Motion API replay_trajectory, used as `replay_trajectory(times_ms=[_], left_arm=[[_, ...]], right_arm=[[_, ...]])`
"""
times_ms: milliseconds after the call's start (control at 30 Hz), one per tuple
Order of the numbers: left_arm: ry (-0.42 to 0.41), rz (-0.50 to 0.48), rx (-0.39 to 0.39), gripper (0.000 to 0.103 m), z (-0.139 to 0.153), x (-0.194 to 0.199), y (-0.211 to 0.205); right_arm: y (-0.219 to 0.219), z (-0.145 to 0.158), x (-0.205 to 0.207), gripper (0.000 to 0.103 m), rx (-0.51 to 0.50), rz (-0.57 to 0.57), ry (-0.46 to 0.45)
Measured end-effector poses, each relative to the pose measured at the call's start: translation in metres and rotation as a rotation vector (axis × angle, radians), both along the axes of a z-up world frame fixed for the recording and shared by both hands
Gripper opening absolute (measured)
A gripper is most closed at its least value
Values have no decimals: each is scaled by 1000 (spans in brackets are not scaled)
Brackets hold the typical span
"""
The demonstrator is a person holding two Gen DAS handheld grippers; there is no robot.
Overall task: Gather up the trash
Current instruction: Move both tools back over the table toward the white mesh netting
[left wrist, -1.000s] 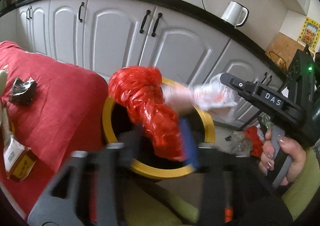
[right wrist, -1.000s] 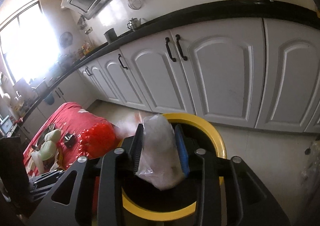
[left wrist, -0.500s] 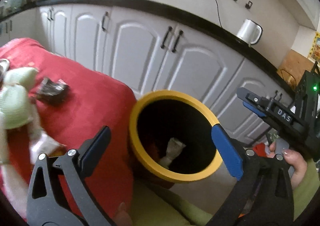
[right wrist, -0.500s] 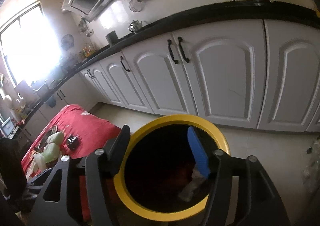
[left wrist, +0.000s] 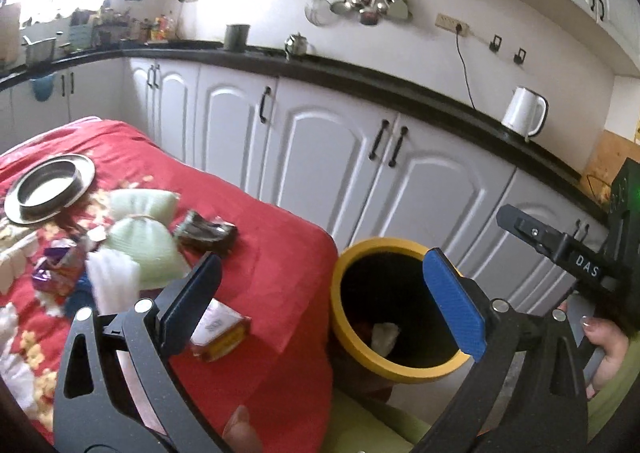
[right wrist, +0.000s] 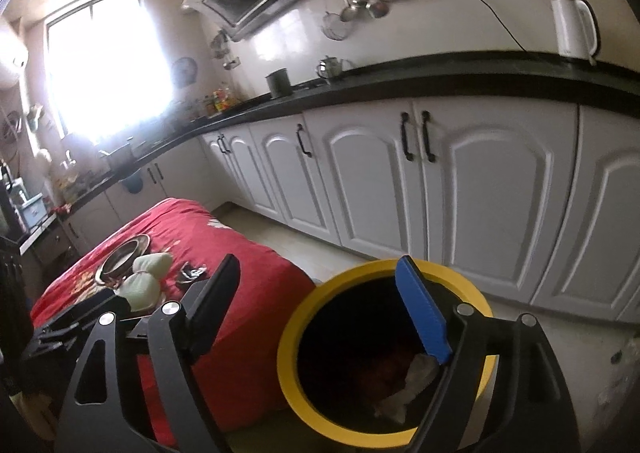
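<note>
A yellow-rimmed black bin [left wrist: 348, 265] [right wrist: 292, 337] stands on the floor beside a red-covered table [left wrist: 280, 253] [right wrist: 256, 265]. Red and white crumpled trash [left wrist: 385, 335] [right wrist: 416, 369] lies inside it. My left gripper [left wrist: 320, 293] is open and empty, above the table edge and the bin. My right gripper [right wrist: 320, 309] is open and empty above the bin. On the table lie a dark wrapper [left wrist: 206, 233] [right wrist: 192, 272], a small box [left wrist: 220, 331], pale green pouches [left wrist: 144, 237] [right wrist: 144, 281], purple wrappers [left wrist: 56, 269] and white plastic [left wrist: 112, 285].
A metal plate [left wrist: 50, 189] [right wrist: 124, 255] sits at the table's far end. White cabinets [left wrist: 320, 173] [right wrist: 480, 193] under a black counter run behind, with a white kettle [left wrist: 524, 117] [right wrist: 574, 29]. The right gripper's body [left wrist: 576, 265] and hand show at right.
Both grippers have opened and dropped the red bag and the clear plastic into the bin. Both cameras have since pulled back and swung left toward the table.
</note>
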State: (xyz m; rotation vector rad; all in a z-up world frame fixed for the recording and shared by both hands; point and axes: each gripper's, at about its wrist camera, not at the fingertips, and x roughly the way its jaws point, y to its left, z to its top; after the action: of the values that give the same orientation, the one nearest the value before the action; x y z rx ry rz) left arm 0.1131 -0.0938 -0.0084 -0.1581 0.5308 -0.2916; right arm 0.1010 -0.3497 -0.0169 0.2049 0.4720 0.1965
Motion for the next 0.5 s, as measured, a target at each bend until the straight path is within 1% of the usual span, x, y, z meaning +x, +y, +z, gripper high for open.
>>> replay_trajectory(times_ms=[100,500], left_arm=[[-20,37,1,92,4,-6,12],[-49,166,-20,92,10,-25,69]], right_arm=[[10,5,-1,83,-18,17,-18],[62,15,-3,84,-68,142,-30]])
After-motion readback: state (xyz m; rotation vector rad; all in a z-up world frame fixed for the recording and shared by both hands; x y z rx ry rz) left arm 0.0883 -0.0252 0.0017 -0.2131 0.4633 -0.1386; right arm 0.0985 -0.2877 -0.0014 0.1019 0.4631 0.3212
